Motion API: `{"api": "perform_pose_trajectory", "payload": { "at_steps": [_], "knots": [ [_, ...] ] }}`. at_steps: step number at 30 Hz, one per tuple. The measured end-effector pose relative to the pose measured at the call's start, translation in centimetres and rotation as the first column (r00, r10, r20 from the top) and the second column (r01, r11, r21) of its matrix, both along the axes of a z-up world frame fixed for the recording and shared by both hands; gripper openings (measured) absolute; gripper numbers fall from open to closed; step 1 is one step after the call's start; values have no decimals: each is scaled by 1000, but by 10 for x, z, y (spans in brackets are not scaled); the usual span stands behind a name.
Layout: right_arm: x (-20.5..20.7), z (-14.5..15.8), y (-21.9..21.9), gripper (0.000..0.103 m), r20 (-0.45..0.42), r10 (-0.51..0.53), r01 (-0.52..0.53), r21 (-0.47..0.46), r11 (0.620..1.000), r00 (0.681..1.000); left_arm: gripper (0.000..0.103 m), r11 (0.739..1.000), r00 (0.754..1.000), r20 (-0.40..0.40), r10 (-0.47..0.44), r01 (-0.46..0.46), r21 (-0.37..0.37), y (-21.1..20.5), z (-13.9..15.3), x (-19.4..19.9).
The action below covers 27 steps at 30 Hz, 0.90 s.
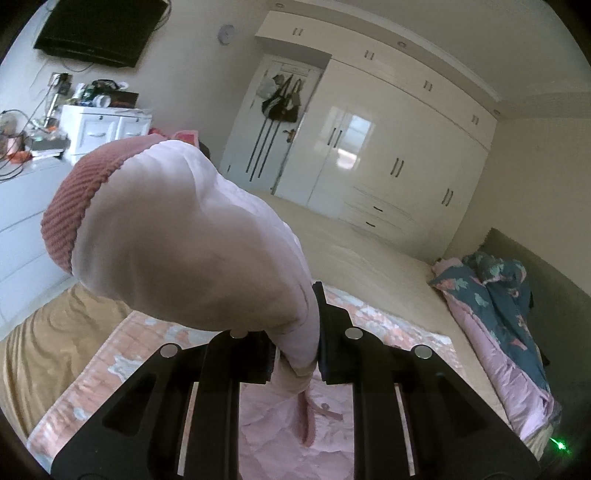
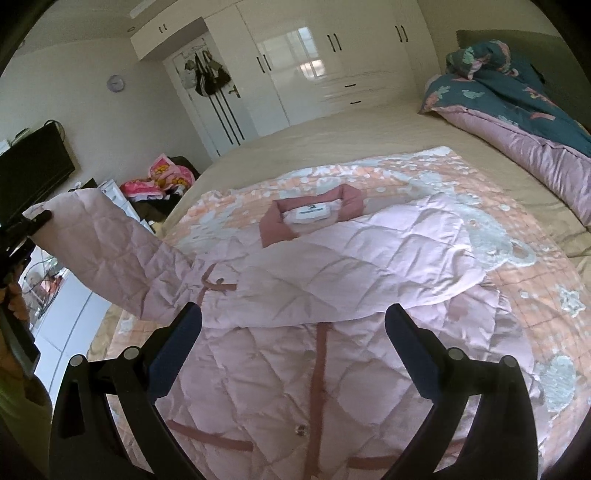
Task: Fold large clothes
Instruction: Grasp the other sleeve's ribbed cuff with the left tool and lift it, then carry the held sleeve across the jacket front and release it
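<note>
A pink quilted jacket (image 2: 332, 280) lies front up on a patterned blanket (image 2: 517, 266) on the bed, its dark pink collar (image 2: 314, 218) at the far side. One sleeve is folded across the chest. My left gripper (image 1: 295, 354) is shut on the other sleeve (image 1: 177, 236) and holds it raised, its ribbed dark pink cuff (image 1: 70, 206) pointing away. That lifted sleeve also shows in the right wrist view (image 2: 110, 254), with the left gripper (image 2: 33, 225) at its end. My right gripper (image 2: 293, 332) is open and empty, hovering over the jacket's middle.
A rumpled teal and pink duvet (image 2: 517, 110) lies at the bed's right side. White wardrobes (image 2: 314, 62) line the far wall. A white dresser (image 1: 22, 221) with clutter and a wall television (image 1: 99, 29) stand to the left of the bed.
</note>
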State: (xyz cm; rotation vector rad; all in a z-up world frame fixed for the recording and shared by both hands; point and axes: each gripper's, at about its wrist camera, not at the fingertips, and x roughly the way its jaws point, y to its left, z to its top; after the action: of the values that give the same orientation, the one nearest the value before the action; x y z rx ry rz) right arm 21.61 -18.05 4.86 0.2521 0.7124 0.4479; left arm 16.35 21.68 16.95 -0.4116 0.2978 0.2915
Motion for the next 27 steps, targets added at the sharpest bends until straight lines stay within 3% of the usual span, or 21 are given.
{"api": "perform_pose_trajectory", "payload": {
  "at_steps": [15, 27],
  "knots": [
    [8, -13, -57, 99, -57, -76, 79, 48, 996, 995, 10, 988, 989, -40, -141, 143, 59, -76, -5, 41],
    [17, -25, -97, 99, -101, -143, 151, 83, 985, 985, 10, 945, 944, -135, -302, 315, 87, -145, -40, 82]
  ]
}}
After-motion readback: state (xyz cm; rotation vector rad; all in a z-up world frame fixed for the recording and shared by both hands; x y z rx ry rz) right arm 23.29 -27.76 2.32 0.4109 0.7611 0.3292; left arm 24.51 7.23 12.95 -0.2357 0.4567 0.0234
